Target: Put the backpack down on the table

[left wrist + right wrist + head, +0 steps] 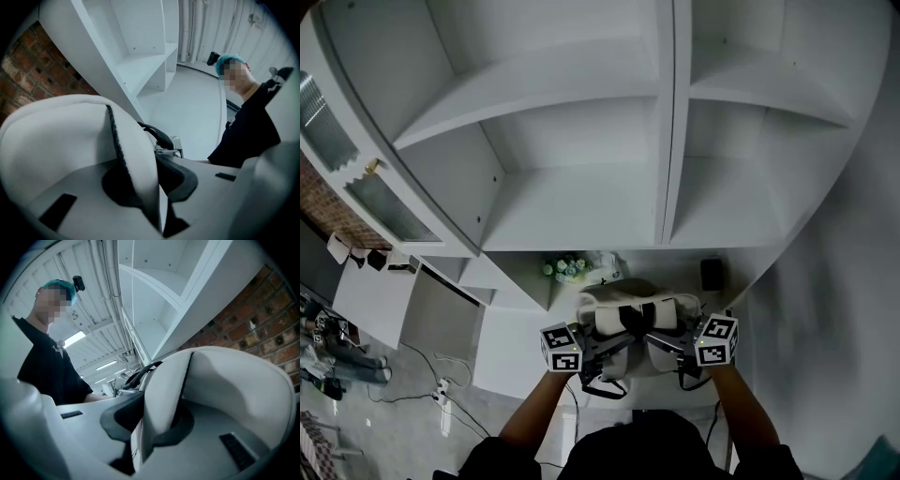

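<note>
The white backpack [628, 317], with black trim and a black top handle, is between my two grippers, low over the white table [508, 354]. I cannot tell whether its base touches the top. My left gripper [609, 345] is shut on a white padded shoulder strap [133, 154], which fills the gap between its jaws [159, 192]. My right gripper [664, 345] is shut on the other padded strap [161, 399], pinched between its jaws [140, 432]. Both grippers point level, toward each other.
White shelving [581, 141] rises behind the table. A small bunch of flowers [565, 269], a white bag [606, 268] and a black box [711, 274] stand at the table's back. A brick wall [28, 79] lies beyond. Cables [441, 384] trail on the floor at left.
</note>
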`<state>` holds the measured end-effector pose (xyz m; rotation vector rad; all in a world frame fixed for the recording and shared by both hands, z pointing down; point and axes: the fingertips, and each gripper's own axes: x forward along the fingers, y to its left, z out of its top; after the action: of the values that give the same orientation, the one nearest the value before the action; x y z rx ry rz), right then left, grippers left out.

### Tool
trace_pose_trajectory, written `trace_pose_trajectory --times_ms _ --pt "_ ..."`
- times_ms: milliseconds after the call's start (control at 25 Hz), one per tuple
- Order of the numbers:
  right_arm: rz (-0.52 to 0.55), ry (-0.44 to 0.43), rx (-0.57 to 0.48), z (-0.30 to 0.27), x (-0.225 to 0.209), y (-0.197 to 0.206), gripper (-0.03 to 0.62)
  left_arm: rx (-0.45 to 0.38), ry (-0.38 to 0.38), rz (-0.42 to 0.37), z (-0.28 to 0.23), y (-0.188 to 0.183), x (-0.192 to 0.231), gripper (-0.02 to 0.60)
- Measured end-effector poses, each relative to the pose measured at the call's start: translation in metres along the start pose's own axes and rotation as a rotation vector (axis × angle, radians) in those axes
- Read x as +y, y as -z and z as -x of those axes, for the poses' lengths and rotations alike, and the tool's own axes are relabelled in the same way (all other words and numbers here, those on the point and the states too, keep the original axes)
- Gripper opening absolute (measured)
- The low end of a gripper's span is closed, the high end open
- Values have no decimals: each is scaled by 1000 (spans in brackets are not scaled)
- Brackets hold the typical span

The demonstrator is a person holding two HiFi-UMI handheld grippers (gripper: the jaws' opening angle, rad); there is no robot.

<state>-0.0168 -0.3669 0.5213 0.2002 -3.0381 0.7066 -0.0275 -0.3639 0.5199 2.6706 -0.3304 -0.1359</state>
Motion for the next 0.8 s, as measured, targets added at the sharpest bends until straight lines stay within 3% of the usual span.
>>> trace_pose_trajectory --times_ms 200,400,520,800 --pt "-34 34 2 4 -9 -1 98 -10 -26 40 6 1 5 112" --pt "-17 118 48 12 -22 9 129 24 -52 22 13 10 4 178" --pt "16 177 89 20 -29 16 135 22 -69 29 18 12 7 190" --pt "21 262 79 38 -32 21 140 10 -116 53 33 19 11 210"
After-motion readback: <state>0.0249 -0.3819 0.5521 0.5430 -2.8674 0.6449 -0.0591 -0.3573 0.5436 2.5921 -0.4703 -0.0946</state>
